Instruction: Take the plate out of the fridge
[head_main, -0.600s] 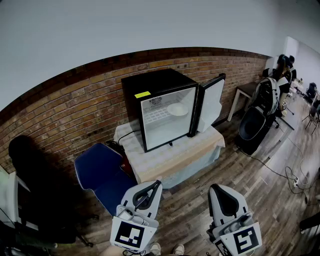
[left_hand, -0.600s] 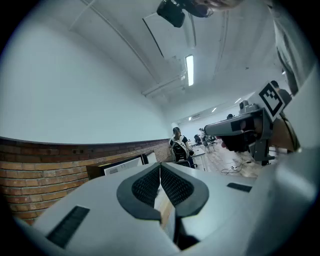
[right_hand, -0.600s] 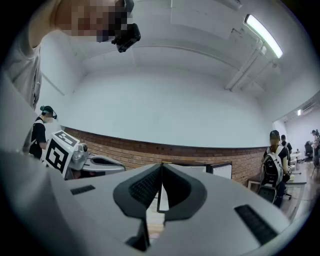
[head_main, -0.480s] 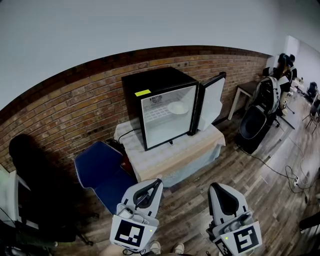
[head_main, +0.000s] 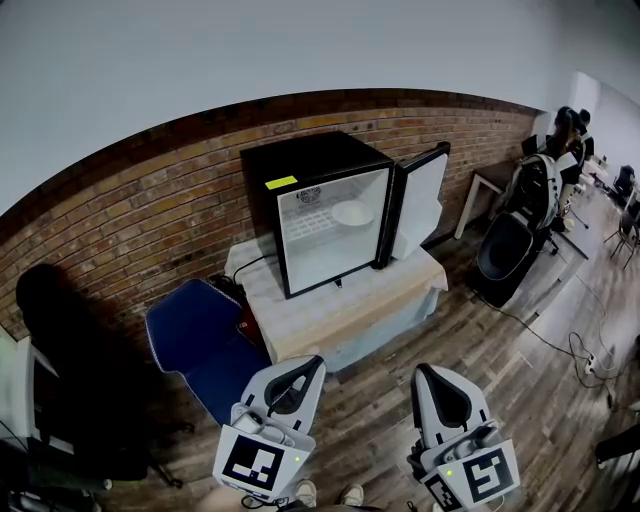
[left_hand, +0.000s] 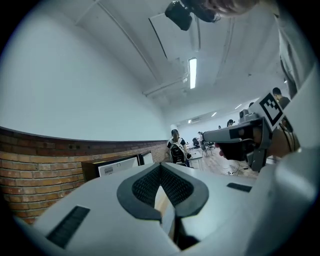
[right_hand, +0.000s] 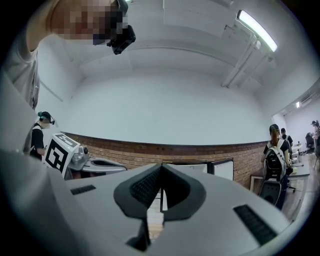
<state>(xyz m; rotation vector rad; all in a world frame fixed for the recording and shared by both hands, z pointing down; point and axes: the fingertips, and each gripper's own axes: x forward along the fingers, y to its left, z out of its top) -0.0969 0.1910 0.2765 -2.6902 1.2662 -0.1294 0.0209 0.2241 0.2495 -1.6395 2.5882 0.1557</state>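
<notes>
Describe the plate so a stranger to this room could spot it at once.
Against the red brick wall, a black cube-shaped mini fridge stands on a cloth-covered table, door swung open. Inside, on its upper shelf, lies the round white plate, the only dish in there.

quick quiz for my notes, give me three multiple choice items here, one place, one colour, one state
1. Where is the plate? A on the floor B on a shelf in the fridge C on top of it
2. What colour is the chair? A red B blue C green
3. How is the fridge door? A shut B removed C swung open
Key: 1 B, it lies on the lit shelf; 2 B, blue seat beside the table; 3 C, it stands out at the right.
</notes>
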